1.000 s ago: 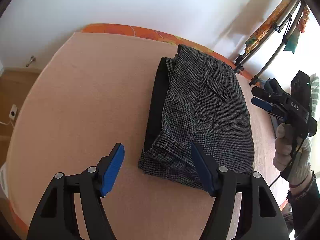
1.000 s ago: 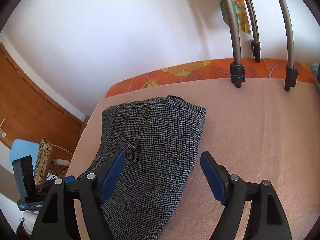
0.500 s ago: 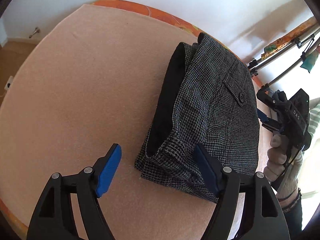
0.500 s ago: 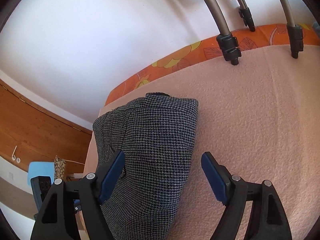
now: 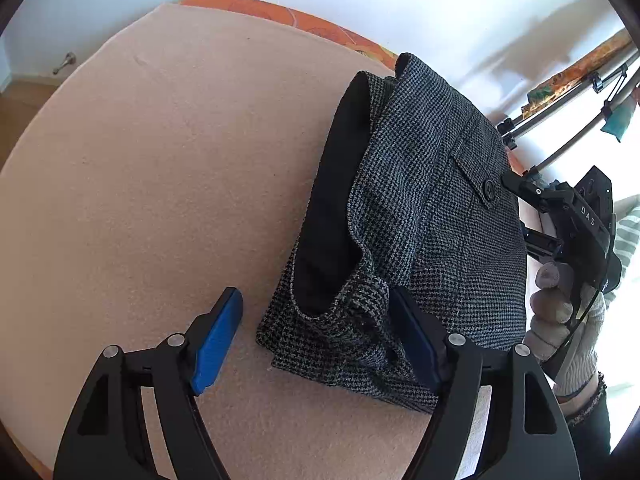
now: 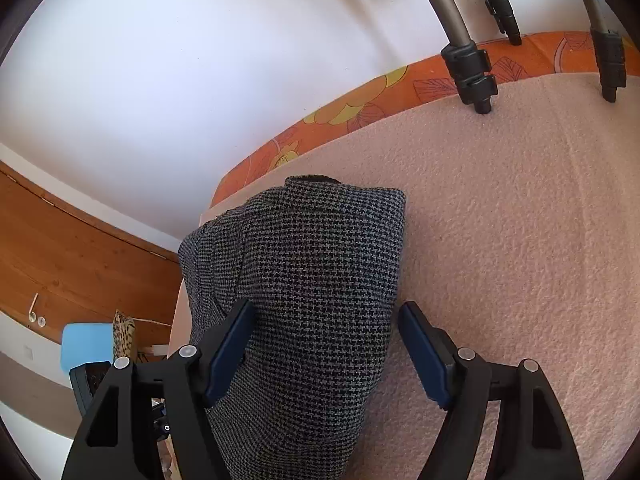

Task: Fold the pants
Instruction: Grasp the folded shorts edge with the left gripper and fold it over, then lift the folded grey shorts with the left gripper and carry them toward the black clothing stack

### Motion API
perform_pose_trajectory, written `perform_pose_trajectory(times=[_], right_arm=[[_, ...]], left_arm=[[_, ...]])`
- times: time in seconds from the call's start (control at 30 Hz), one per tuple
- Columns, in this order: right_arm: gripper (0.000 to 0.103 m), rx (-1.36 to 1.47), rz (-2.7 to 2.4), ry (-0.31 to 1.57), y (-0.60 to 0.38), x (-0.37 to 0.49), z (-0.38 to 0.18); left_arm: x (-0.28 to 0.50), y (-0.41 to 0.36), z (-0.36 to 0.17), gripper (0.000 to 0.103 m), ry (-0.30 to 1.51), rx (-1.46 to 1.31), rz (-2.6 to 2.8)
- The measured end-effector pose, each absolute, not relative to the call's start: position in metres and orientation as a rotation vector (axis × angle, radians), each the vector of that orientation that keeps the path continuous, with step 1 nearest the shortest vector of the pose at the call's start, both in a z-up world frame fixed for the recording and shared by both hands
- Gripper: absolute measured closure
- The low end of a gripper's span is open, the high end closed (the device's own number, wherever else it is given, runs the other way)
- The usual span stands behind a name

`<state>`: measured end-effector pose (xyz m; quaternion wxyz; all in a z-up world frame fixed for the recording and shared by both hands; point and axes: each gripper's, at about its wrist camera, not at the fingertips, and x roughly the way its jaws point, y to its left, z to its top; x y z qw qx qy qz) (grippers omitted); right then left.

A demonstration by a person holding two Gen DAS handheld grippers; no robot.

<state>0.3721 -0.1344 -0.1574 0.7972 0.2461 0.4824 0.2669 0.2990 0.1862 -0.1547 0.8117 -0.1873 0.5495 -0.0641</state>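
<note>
Left gripper (image 5: 316, 336): spread wide, nothing held. Left blue pad (image 5: 218, 342) over bare blanket in the lower left of the frame; right pad against the rumpled near corner of the pants (image 5: 424, 216), whether touching cannot be told.

Pants in the centre-right of the left wrist view: folded into a thick grey houndstooth bundle, black lining (image 5: 332, 216) exposed along its left side, buttoned pocket flap (image 5: 482, 186) on the top layer near the right edge. Flat on a peach blanket (image 5: 152, 184) covering most of the frame; orange floral cover (image 5: 288, 14) along its far edge at top, white wall beyond. At the right edge, a gloved right hand (image 5: 560, 312) gripping the black body of the right gripper, its fingers reaching in beside the pants' right edge. Metal rack rods (image 5: 576, 92) with hanging cloth in the upper right.

Right gripper (image 6: 326, 344): also wide apart, gripping nothing. Folded bundle of pants (image 6: 316, 288) filling the gap and passing below the fingers; left pad (image 6: 230, 350) over the fabric, right pad over blanket (image 6: 520, 220) just beside the bundle's right edge. Orange floral cover (image 6: 360, 108) curving across mid-frame, black-capped metal rack legs (image 6: 472, 68) standing on the blanket in the upper right. Wooden panel (image 6: 72, 248) and a light blue object (image 6: 84, 344) at the lower left.
</note>
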Motion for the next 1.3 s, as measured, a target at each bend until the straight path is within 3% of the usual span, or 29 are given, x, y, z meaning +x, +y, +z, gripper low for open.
perform_pose_trajectory(times=[0.1, 0.27, 0.4, 0.6, 1.03, 1.3], right_arm=[[0.026, 0.544, 0.582, 1.025, -0.132, 0.372, -0.159], [0.029, 0.575, 0.617, 1.016, -0.122, 0.375, -0.164], [0.057, 0.578, 0.602, 1.02, -0.113, 0.374, -0.167], [0.079, 0.531, 0.599, 0.998, -0.108, 0.366, -0.149], [0.084, 0.279, 0.601, 0.887, -0.076, 0.333, -0.084], [0.084, 0.207, 0.553, 0.879, -0.079, 0.328, -0.077]], left_arm=[[0.297, 0.184, -0.154, 0.028, 1.152, -0.392, -0.141], [0.295, 0.175, -0.153, 0.047, 1.115, -0.379, -0.163], [0.295, 0.173, -0.15, 0.061, 1.092, -0.384, -0.157], [0.292, 0.169, -0.137, 0.073, 1.046, -0.346, -0.157], [0.273, 0.171, -0.118, 0.078, 0.986, -0.315, -0.177], [0.274, 0.174, -0.126, 0.079, 1.001, -0.346, -0.18]])
